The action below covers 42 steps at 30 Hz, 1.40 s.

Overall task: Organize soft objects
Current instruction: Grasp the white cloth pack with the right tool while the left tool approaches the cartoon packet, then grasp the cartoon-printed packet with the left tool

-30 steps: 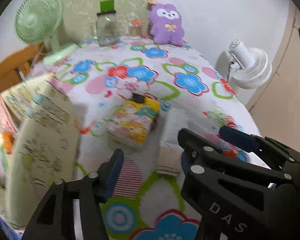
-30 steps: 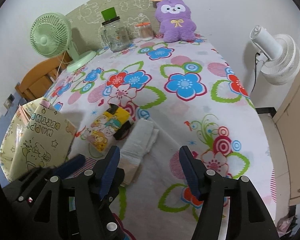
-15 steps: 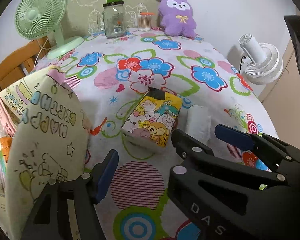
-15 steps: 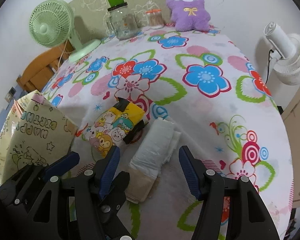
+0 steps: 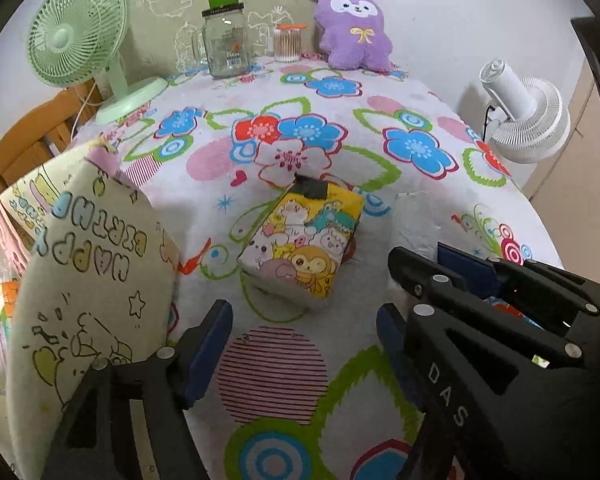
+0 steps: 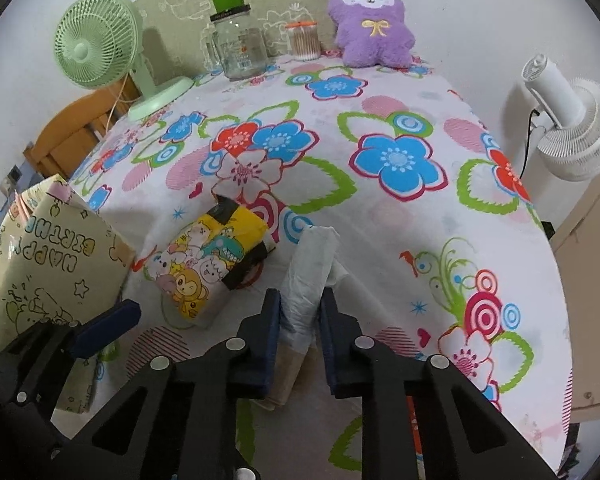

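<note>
The right gripper point(image 6: 299, 312), its jaws just closing, pinches the near end of the white folded cloth point(image 6: 312, 264) lying on the counter point(image 6: 380, 240) beside the cartoon tissue pack point(image 6: 212, 256), while the left gripper point(image 5: 304, 332) hovers wide apart, nothing between its jaws.

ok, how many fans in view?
2. The green fan stands on the table's far left corner; the white fan stands off the table's right edge, beside the wall. None look hidden.
</note>
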{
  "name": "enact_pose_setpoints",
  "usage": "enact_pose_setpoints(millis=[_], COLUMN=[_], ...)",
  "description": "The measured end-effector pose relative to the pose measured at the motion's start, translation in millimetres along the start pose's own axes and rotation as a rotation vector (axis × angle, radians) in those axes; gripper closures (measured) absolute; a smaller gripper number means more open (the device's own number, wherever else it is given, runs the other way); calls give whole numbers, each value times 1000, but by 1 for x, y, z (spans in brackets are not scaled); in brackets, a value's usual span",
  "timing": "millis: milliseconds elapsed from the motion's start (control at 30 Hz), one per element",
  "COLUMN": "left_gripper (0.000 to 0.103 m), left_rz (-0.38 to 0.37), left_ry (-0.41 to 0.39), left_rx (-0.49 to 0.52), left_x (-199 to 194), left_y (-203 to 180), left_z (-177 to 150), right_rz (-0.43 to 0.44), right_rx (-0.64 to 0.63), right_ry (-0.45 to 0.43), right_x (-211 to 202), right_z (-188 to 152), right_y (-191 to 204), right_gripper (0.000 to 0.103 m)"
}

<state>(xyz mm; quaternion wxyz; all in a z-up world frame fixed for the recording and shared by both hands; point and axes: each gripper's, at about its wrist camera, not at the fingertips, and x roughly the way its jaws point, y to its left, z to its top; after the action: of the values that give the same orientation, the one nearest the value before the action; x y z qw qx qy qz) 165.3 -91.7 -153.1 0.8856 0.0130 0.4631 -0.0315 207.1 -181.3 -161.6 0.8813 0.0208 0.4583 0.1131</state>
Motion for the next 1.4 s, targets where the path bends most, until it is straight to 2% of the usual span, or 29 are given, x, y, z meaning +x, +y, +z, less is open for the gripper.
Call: enact_pose_setpoints(millis=[300, 500, 833, 933, 1000, 1067, 1167, 1400], left_gripper=[16, 16, 16, 24, 36, 38, 51, 53], left_rz=[22, 50, 33, 26, 12, 10, 1, -29], left_ry=[-58, -68, -50, -29, -14, -20, -19, -9], left_rx=[4, -12, -38, -41, -40, -40, -35, -24], left_x=[-5, 11, 29, 35, 39, 38, 37, 29], left_y=[-5, -4, -1, -1, 0, -1, -2, -5], left_z=[14, 28, 37, 37, 37, 36, 35, 29], right_rz=[-8, -21, -26, -27, -30, -27, -33, -35], right_rx=[12, 21, 20, 22, 21, 23, 22, 31], right_ry=[-47, -60, -48, -38, -35, -33, -35, -46], right_x=[-12, -10, 2, 6, 7, 8, 5, -5], right_z=[11, 19, 28, 29, 29, 28, 27, 20], right_y=[-8, -15, -18, -19, -19, -18, -18, -18], right_gripper=[82, 82, 81, 81, 81, 81, 81, 81])
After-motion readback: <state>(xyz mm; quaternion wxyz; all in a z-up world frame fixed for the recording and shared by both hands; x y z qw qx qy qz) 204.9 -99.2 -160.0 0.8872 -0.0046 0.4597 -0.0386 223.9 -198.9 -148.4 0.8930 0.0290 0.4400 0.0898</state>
